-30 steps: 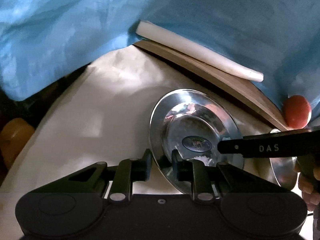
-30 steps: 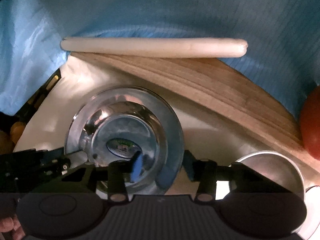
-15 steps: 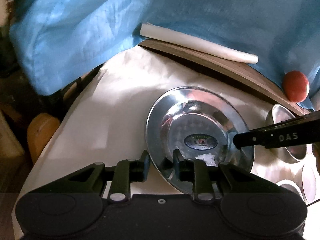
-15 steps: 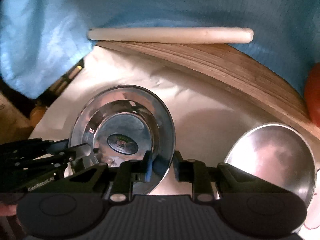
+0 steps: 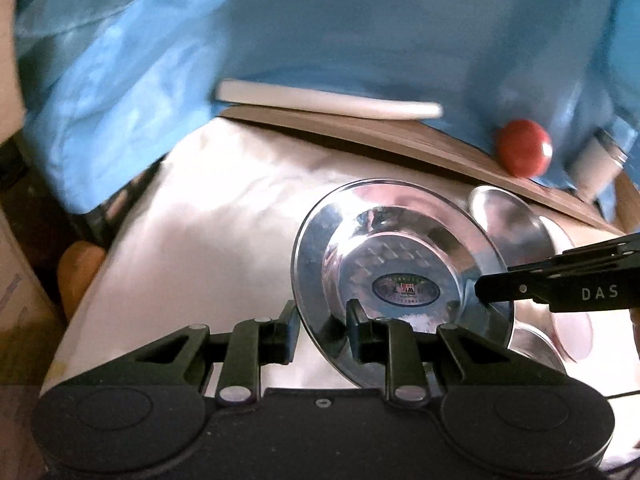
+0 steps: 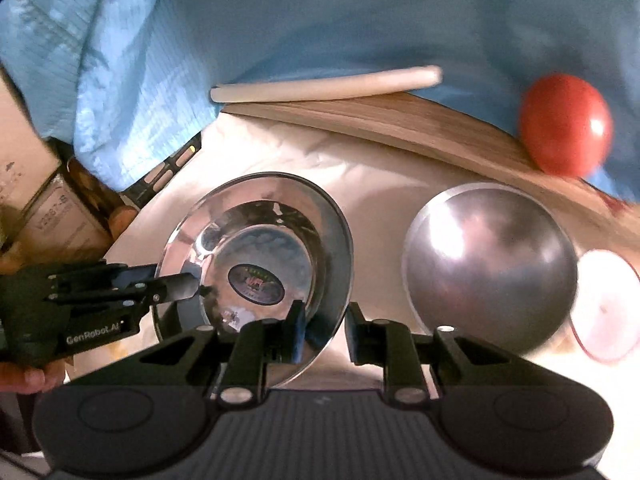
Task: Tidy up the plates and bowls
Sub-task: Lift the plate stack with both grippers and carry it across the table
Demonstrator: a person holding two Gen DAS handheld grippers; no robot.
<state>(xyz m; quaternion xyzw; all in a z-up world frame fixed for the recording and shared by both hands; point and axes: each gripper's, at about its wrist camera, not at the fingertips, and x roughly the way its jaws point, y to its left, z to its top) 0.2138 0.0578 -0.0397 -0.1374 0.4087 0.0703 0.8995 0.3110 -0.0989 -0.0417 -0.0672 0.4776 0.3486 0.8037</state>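
A shiny steel plate point(image 5: 404, 240) with a wide rim and a round sticker in its middle hangs tilted over the white cloth point(image 5: 208, 232), held from both sides. My left gripper point(image 5: 322, 330) is shut on its near-left rim. My right gripper point(image 6: 326, 332) is shut on the opposite rim of the same plate point(image 6: 256, 220). Each gripper shows in the other's view: the right gripper point(image 5: 486, 292) comes in from the right, the left gripper point(image 6: 196, 286) from the left. A steel bowl point(image 6: 492, 268) stands just right of the plate.
A wooden board point(image 6: 400, 128) with a white stick point(image 6: 328, 84) on it lies at the back under blue cloth point(image 6: 320, 12). A red tomato point(image 6: 566, 124) sits at the back right and a pink-rimmed white plate point(image 6: 608, 308) at the far right. Boxes point(image 6: 52, 216) stand off the left edge.
My right gripper has closed on the plate's rim. Both grippers and the plate have shifted toward the right, and more bowls and the pink-rimmed plate have come into view there.
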